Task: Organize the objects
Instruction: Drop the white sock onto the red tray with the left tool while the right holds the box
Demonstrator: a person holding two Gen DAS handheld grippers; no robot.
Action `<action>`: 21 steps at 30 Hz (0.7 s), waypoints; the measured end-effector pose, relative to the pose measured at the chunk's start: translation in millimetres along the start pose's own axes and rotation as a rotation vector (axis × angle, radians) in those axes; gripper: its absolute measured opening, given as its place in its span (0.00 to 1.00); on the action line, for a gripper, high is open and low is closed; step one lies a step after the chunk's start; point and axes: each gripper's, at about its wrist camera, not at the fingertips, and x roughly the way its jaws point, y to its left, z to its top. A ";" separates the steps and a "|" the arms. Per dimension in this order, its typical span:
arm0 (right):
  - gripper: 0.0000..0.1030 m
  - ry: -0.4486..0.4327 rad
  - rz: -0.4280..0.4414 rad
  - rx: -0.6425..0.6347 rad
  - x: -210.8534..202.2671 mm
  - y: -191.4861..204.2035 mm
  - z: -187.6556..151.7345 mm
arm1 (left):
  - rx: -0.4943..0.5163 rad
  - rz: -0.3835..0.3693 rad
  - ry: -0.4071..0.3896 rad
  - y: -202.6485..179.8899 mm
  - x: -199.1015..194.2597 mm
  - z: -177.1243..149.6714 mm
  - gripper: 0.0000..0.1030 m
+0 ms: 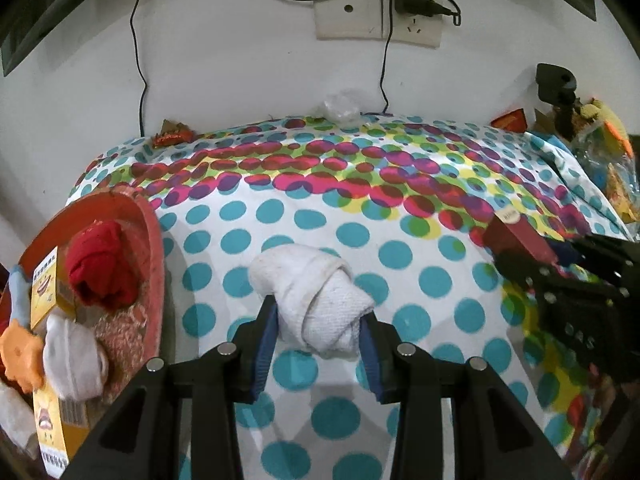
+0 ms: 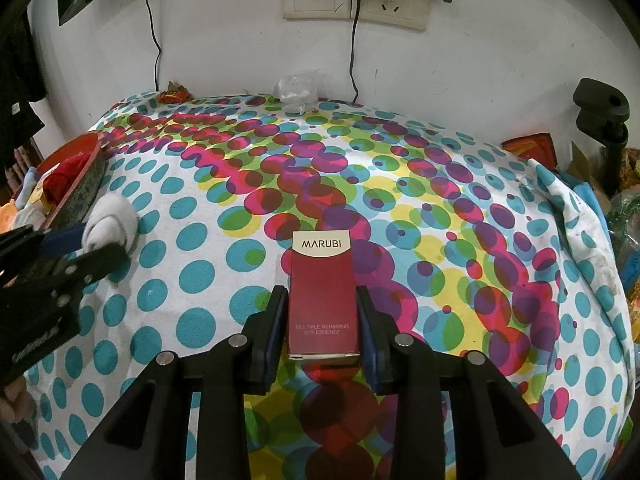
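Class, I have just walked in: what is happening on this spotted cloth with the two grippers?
A person is tidying with two hand-held grippers. The left gripper is closed on a rolled white sock, close to the red basket that already holds a red sock roll and other items. The right gripper clamps a red MARUBI box over the spotted cloth.

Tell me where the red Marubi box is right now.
The Marubi box sits centre-frame in the right wrist view, between the right gripper pads over the dotted cloth. The left wrist view shows it at far right.
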 end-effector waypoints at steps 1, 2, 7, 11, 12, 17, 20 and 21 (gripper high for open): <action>0.31 0.000 -0.001 0.000 0.0 0.2 0.0 | -0.003 -0.002 0.000 0.5 -2.9 -2.1 0.37; 0.31 0.000 -0.001 -0.001 0.1 0.4 0.0 | -0.002 -0.006 0.000 0.8 -6.1 -4.2 0.37; 0.31 0.000 -0.002 0.001 0.2 0.7 0.1 | 0.020 0.026 -0.004 0.9 -19.6 -14.4 0.37; 0.31 0.000 -0.004 0.002 0.2 0.9 0.1 | 0.001 0.022 -0.015 7.6 -32.5 -22.3 0.37; 0.31 0.000 -0.005 0.002 0.2 1.4 0.1 | -0.002 0.019 -0.016 9.6 -35.4 -24.0 0.37; 0.31 0.000 -0.006 0.003 -0.1 1.7 0.4 | -0.013 0.022 -0.018 20.7 -48.0 -31.0 0.37; 0.31 0.000 -0.007 0.004 -0.2 1.8 0.5 | -0.024 0.016 -0.017 27.1 -55.1 -32.2 0.37; 0.30 0.000 -0.008 0.004 -0.1 2.1 0.4 | -0.026 0.007 -0.021 28.7 -57.7 -32.5 0.37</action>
